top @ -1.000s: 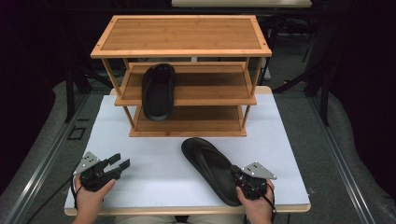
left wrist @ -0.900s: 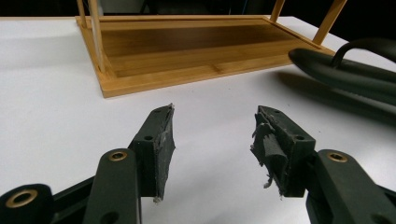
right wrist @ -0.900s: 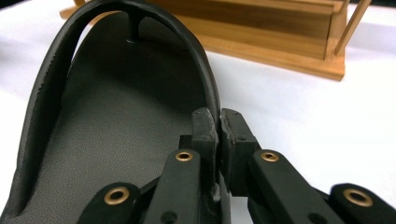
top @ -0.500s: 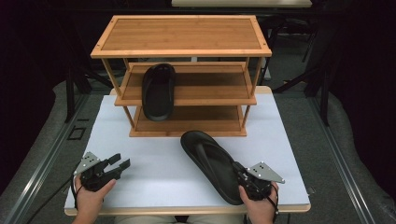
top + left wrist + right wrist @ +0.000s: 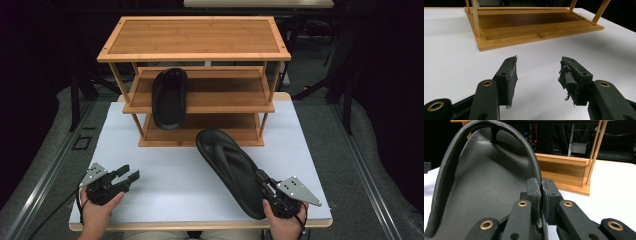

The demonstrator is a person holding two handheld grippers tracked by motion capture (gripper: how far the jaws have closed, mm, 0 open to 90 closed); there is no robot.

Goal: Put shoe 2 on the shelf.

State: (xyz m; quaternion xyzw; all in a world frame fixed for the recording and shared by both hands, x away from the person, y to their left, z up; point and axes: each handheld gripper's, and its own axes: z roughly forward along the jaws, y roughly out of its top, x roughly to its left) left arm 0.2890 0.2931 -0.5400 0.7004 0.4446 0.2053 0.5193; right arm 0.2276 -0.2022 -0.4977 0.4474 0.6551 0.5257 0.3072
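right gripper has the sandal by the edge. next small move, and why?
Probably lift and carry the black rubber flip-flop sandal toward the wooden three-tier shoe rack. The right gripper is shut on its side edge, its mate, the other black sandal, sits on the middle shelf, and the left gripper rests open.

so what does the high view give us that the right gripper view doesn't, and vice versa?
High view: the second sandal on the rack's middle shelf, the left gripper open over the table, and the rack's top.
Right gripper view: the jaws shut on the edge of the held sandal, close up, plus dark equipment behind the rack.
Both: the held sandal, the right gripper, the wooden rack and the white table.
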